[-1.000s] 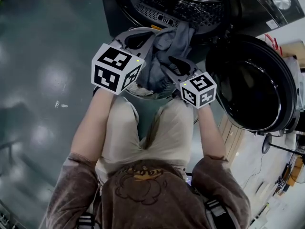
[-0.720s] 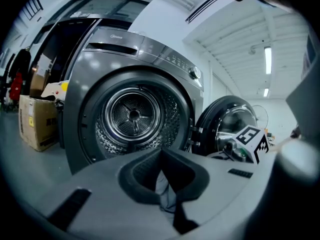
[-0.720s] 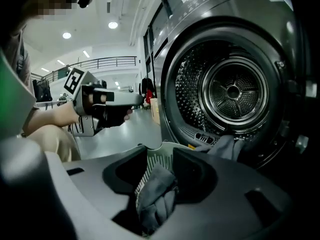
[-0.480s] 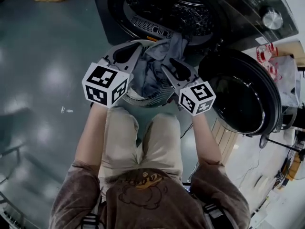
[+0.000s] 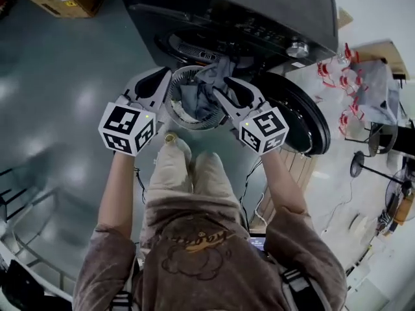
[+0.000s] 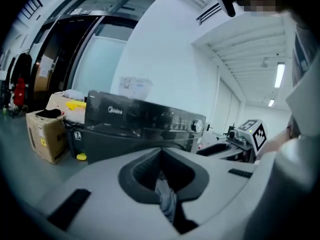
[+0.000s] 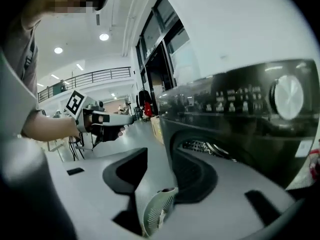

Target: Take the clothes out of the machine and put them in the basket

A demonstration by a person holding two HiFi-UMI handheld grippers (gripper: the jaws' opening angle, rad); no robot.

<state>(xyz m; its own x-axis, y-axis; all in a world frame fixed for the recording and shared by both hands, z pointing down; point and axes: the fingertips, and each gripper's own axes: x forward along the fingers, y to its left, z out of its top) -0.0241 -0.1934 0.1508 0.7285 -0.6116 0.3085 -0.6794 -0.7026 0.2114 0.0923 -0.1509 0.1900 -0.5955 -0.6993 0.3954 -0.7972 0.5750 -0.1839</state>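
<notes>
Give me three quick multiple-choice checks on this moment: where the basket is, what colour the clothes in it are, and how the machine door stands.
1. Where is the basket?
A. inside the drum
B. on a shelf
C. between the two grippers

2. What colour are the clothes in it?
A. grey
B. red
C. yellow

3. How does the door of the machine stand?
A. shut
B. swung open
C. taken off

Answers:
1 C: the head view shows the basket between the left gripper and the right gripper, and the right gripper's jaws pinch its rim.
2 A: the cloth heaped in it, and pinched in the left gripper's jaws, is grey.
3 B: the door hangs open to the right of the drum opening.
</notes>
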